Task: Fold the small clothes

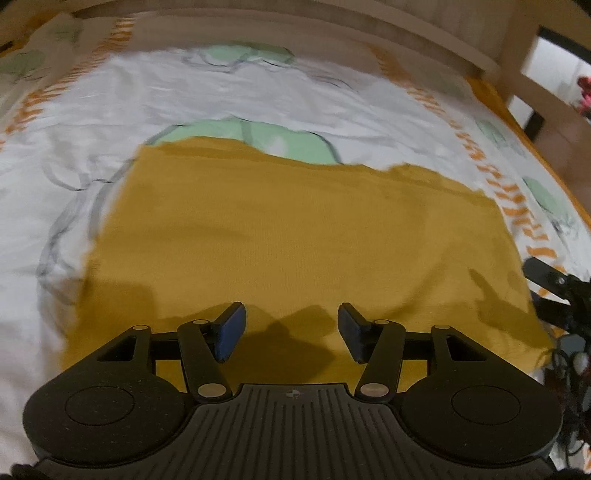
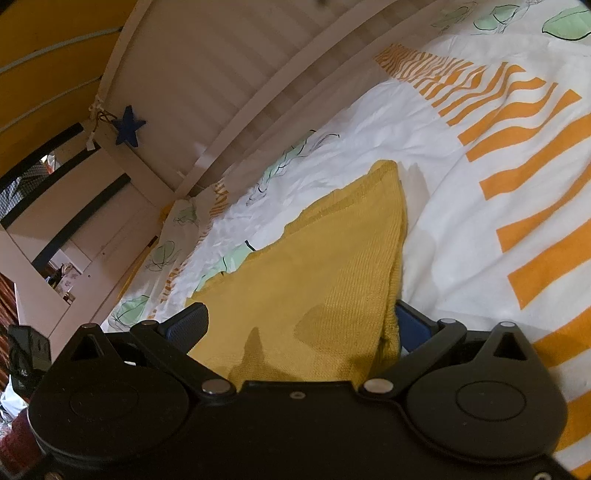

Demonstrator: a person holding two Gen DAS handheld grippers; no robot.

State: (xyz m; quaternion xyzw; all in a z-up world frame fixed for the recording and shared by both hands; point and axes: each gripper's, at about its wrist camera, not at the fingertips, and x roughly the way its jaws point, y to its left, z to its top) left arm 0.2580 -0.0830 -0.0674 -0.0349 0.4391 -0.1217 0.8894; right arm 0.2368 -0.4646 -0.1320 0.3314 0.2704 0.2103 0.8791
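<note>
A mustard-yellow knitted garment [image 1: 288,236] lies flat on the white patterned bedsheet [image 1: 129,110]. My left gripper [image 1: 291,328] hovers just above the garment's near edge, open, with nothing between its blue pads [image 1: 231,328]. In the right wrist view the same garment [image 2: 321,266] runs between the fingers of my right gripper [image 2: 295,325]. Its jaws stand wide apart, one blue pad [image 2: 186,326] on the left and the other [image 2: 410,326] against the garment's folded right edge. The right gripper's body also shows at the right edge of the left wrist view [image 1: 554,288].
The sheet has orange stripes [image 2: 517,147] and green leaf prints [image 1: 258,136]. A pale wooden bed rail [image 1: 332,33] runs along the far side. A white slatted headboard [image 2: 207,92] with a blue star [image 2: 127,125] stands at the left in the right wrist view.
</note>
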